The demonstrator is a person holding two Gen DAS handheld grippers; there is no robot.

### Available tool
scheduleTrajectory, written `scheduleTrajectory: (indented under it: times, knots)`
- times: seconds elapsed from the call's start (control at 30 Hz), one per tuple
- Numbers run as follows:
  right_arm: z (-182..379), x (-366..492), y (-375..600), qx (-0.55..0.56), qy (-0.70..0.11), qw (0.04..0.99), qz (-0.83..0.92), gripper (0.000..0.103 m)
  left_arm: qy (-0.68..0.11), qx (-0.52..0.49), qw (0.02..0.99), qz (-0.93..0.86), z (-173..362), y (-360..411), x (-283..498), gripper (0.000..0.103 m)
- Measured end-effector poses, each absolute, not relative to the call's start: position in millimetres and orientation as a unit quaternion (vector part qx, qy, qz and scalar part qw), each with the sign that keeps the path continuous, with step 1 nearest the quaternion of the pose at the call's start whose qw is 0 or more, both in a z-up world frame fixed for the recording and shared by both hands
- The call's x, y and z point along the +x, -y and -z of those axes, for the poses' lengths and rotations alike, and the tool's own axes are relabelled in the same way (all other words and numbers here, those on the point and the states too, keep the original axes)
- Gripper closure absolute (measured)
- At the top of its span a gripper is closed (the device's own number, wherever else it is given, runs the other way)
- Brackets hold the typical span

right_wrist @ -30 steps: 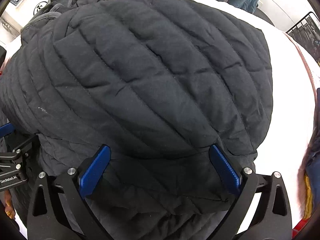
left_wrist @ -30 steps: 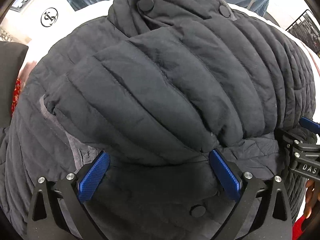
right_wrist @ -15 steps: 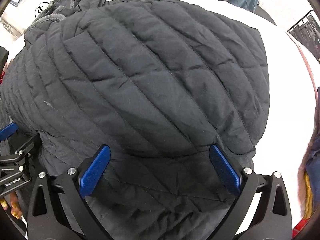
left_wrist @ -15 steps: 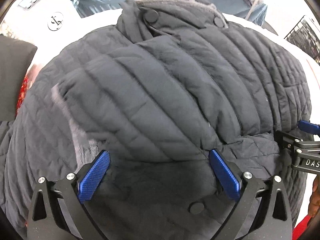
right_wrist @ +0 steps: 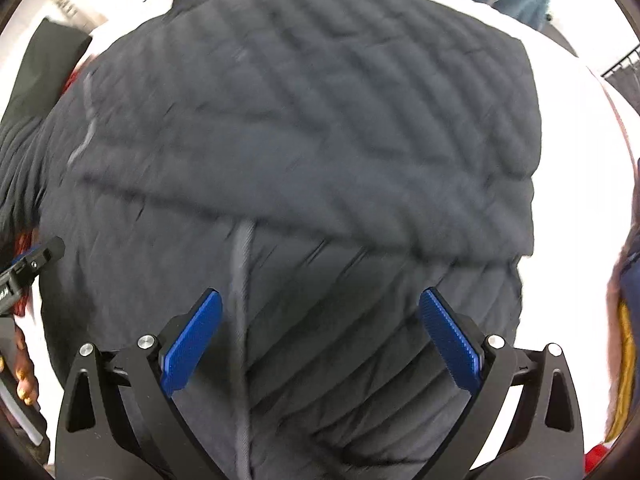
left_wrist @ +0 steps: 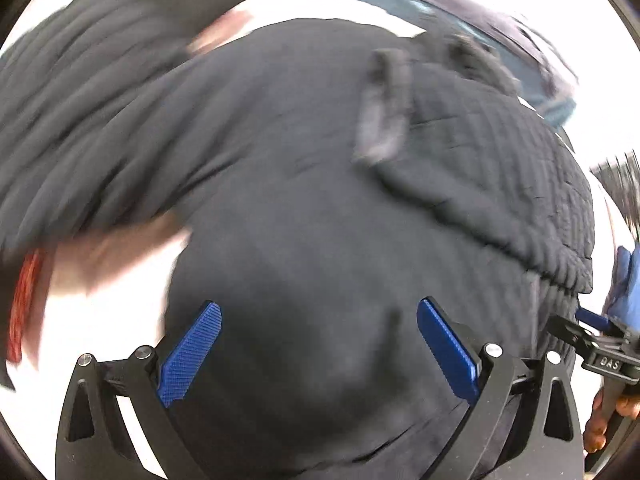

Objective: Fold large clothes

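A black quilted puffer jacket (left_wrist: 320,184) lies on a white surface and fills both views; it also shows in the right wrist view (right_wrist: 320,140). Both frames are motion-blurred. My left gripper (left_wrist: 318,350) is open, its blue pads wide apart over the jacket's near edge. A grey-lined collar flap (left_wrist: 380,120) sits at the upper right. My right gripper (right_wrist: 320,344) is open over the jacket's near part, where a grey seam line (right_wrist: 242,320) runs down between the pads. The right gripper's tip (left_wrist: 592,344) shows at the left view's right edge.
The white surface (right_wrist: 580,184) is bare to the right of the jacket. Another dark garment (left_wrist: 80,60) lies at the upper left. Blue-grey cloth (left_wrist: 500,28) lies at the back. A black wire rack (left_wrist: 620,184) stands at far right. A red item (left_wrist: 24,300) is at left.
Both grippers stayed open. The left view has swung sharply, so the collar now sits upper right and white surface shows at lower left. The right view shifted and now shows a grey seam.
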State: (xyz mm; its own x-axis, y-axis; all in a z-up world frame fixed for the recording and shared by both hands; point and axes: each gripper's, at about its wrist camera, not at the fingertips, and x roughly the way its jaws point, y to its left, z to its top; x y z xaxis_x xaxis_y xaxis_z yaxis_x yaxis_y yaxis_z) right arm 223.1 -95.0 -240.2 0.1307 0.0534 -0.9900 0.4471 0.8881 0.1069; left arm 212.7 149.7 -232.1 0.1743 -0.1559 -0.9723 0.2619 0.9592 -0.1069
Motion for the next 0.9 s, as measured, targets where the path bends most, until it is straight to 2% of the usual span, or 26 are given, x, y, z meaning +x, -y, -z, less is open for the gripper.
scheduleTrajectory:
  times: [0.23, 0.57, 0.9]
  knots:
    - [239, 213, 46, 0.172, -0.662, 0.724, 0.092, 0.005, -0.629, -0.038, 0.775, 0.056, 220, -234, 177, 0.007]
    - [218, 230, -15, 0.128, -0.657, 0.741, 0.055, 0.005, -0.579, -0.129, 0.805, 0.003, 180, -312, 174, 0.011]
    - [218, 233, -4, 0.131, -0.659, 0.739, 0.057, 0.005, -0.513, -0.251, 0.820, -0.049, 143, -394, 168, 0.019]
